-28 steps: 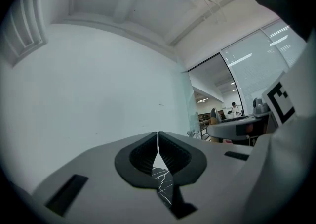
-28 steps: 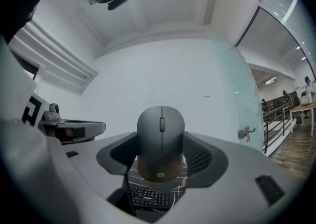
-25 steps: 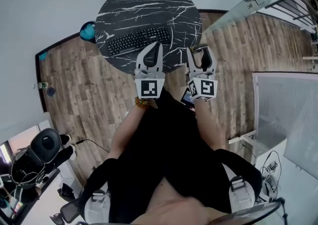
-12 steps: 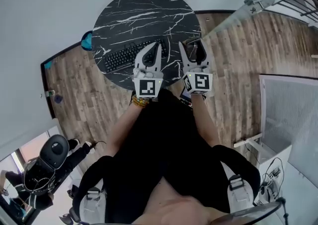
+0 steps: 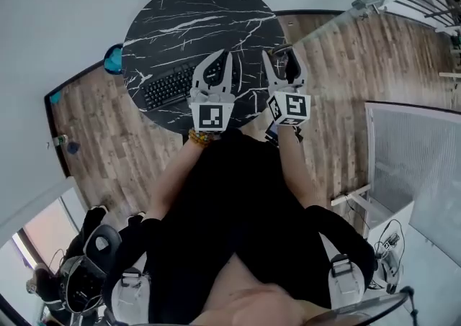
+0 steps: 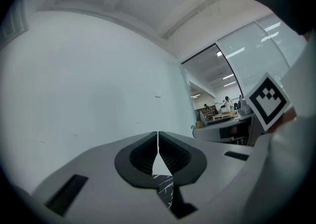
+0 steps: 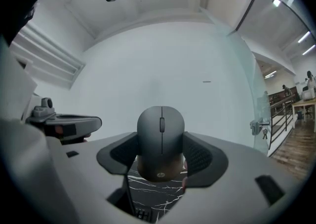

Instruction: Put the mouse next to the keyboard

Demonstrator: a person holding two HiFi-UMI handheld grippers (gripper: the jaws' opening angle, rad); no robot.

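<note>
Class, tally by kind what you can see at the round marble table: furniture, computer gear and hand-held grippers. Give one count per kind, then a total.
table: 1
keyboard: 1
mouse: 1
grippers: 2 (left gripper, right gripper)
Total: 5

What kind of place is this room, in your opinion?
Probably an office: a keyboard lies on a round marble table, and behind a glass wall there are desks with people.
</note>
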